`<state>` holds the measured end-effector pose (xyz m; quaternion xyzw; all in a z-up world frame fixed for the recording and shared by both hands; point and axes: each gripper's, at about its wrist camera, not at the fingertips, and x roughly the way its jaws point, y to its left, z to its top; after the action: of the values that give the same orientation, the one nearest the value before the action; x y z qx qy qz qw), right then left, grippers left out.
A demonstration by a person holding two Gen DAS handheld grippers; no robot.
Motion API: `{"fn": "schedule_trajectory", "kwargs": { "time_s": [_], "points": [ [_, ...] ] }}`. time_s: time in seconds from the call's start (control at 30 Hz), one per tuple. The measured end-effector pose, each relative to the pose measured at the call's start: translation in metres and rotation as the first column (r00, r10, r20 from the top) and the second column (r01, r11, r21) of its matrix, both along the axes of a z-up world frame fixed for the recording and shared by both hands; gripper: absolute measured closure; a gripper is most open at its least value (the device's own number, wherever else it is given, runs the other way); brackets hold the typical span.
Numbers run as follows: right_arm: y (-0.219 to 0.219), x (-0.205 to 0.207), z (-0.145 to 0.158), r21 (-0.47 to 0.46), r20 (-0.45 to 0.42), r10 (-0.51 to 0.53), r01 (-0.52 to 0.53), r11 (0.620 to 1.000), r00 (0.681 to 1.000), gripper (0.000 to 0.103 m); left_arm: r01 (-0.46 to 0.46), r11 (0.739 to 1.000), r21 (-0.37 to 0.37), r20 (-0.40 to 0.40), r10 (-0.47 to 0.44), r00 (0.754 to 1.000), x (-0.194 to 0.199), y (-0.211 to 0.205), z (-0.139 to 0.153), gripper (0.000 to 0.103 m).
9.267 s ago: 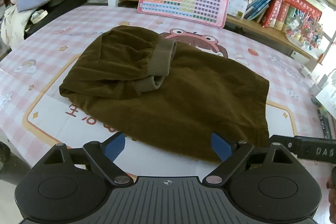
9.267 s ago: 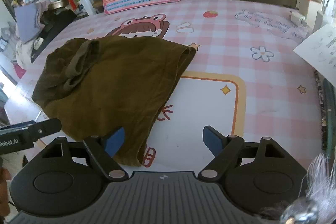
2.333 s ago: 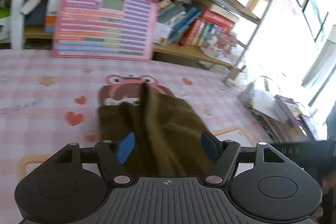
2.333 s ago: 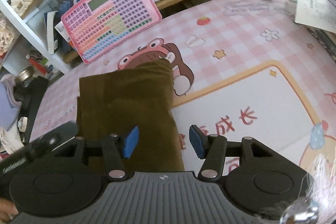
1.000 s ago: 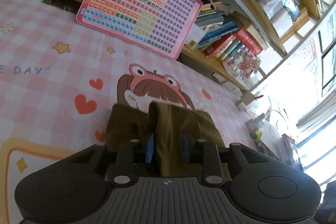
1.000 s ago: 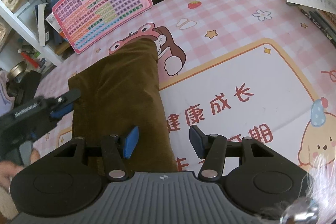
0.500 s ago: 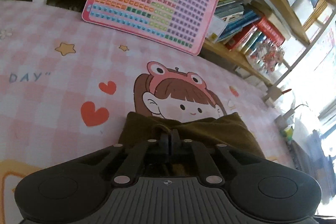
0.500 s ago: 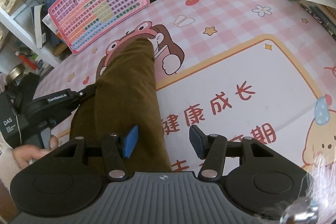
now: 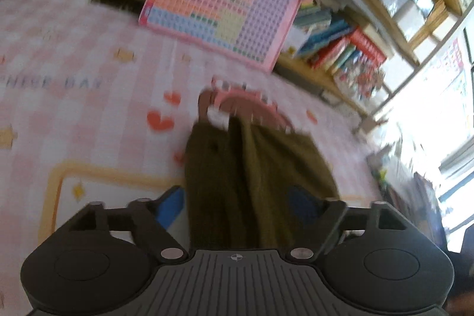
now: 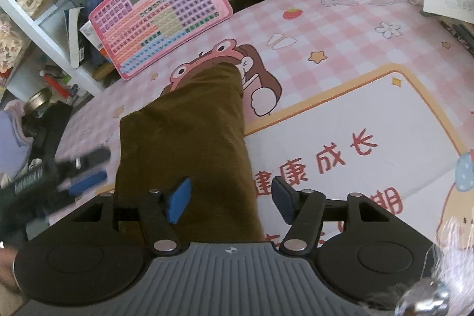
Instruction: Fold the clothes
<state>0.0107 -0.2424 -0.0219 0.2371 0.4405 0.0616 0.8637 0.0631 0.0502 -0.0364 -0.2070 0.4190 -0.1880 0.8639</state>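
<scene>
While both my wrist cameras look down the pink checked table (image 10: 349,28), I see the brown garment (image 10: 189,144) lying folded into a long narrow strip that runs away from me, its far end over the cartoon frog-hat girl (image 10: 251,79) printed on the cloth. My right gripper (image 10: 229,199) hangs over the near end of the strip with its blue pads spread wide; the left pad (image 10: 177,199) sits above the fabric and the other above the white panel beside it, neither pinching anything. My left gripper (image 9: 237,205) is also spread, its pads either side of the garment (image 9: 251,182), which shows a raised lengthwise crease in that blurred view. From the right camera I see the left gripper (image 10: 86,171) just off the strip's left edge, smeared by motion. A pink keyboard toy (image 10: 160,11) leans against the bookshelf (image 10: 59,49) at the table's far side.
</scene>
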Motion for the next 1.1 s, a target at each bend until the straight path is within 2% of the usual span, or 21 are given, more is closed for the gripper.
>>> {"fn": "schedule_trajectory", "kwargs": {
  "time_s": [0.13, 0.23, 0.33, 0.43, 0.47, 0.5, 0.57, 0.6, 0.7, 0.77, 0.83, 1.0, 1.1],
  "points": [
    [0.0, 0.007, -0.018, 0.04, -0.06, 0.004, -0.001, 0.999, 0.998, 0.041, 0.007, 1.0, 0.02, -0.059, -0.006, 0.998, -0.001, -0.007, -0.017, 0.018],
    [-0.002, 0.009, -0.027, 0.12, -0.077, 0.008, 0.001, 0.993, 0.997, 0.042, -0.011, 1.0, 0.015, -0.076, 0.012, 0.997, -0.001, -0.007, -0.025, 0.021],
    [-0.002, 0.012, -0.032, 0.194, -0.083, 0.023, -0.007, 0.981, 0.996, 0.044, -0.015, 1.0, -0.02, -0.076, 0.014, 0.997, 0.0, -0.01, -0.027, 0.035],
    [0.002, 0.015, -0.033, 0.18, -0.07, 0.029, -0.016, 0.984, 0.997, 0.054, -0.021, 1.0, -0.017, -0.082, 0.019, 0.996, 0.002, -0.013, -0.027, 0.046],
    [0.006, 0.014, -0.029, 0.152, -0.051, 0.044, -0.035, 0.988, 0.998, 0.061, -0.023, 1.0, -0.014, -0.084, 0.022, 0.996, 0.002, -0.014, -0.026, 0.053],
    [0.011, 0.013, -0.026, 0.124, -0.033, 0.059, -0.054, 0.991, 0.998, 0.062, -0.023, 1.0, -0.012, -0.084, 0.022, 0.996, 0.002, -0.015, -0.025, 0.061],
    [0.02, 0.01, -0.019, 0.066, 0.003, 0.09, -0.09, 0.994, 0.996, 0.073, -0.009, 1.0, 0.002, -0.064, 0.01, 0.998, -0.002, -0.019, -0.018, 0.069],
    [0.024, 0.009, -0.015, 0.036, 0.02, 0.106, -0.107, 0.994, 0.994, 0.075, -0.002, 1.0, 0.018, -0.048, 0.003, 0.999, -0.005, -0.021, -0.013, 0.072],
    [0.039, 0.0, 0.001, -0.065, 0.098, 0.18, -0.175, 0.982, 0.979, 0.081, 0.02, 0.996, 0.09, 0.015, -0.021, 1.0, -0.017, -0.029, 0.005, 0.073],
    [0.042, -0.01, 0.011, -0.089, 0.137, 0.227, -0.217, 0.972, 0.964, 0.082, 0.031, 0.996, 0.08, 0.019, -0.032, 0.999, -0.025, -0.025, 0.011, 0.073],
    [0.035, -0.013, 0.01, -0.063, 0.109, 0.232, -0.226, 0.972, 0.967, 0.082, 0.046, 0.998, 0.051, -0.006, -0.045, 0.999, -0.03, -0.021, 0.009, 0.073],
    [0.025, -0.012, -0.005, -0.003, -0.004, 0.207, -0.207, 0.978, 0.978, 0.08, 0.06, 0.998, 0.035, -0.078, -0.057, 0.995, -0.028, -0.02, -0.007, 0.069],
    [0.023, -0.01, -0.01, -0.01, -0.034, 0.185, -0.185, 0.983, 0.982, 0.068, 0.071, 0.997, 0.012, -0.085, -0.07, 0.994, -0.024, -0.015, -0.012, 0.062]
  ]
}}
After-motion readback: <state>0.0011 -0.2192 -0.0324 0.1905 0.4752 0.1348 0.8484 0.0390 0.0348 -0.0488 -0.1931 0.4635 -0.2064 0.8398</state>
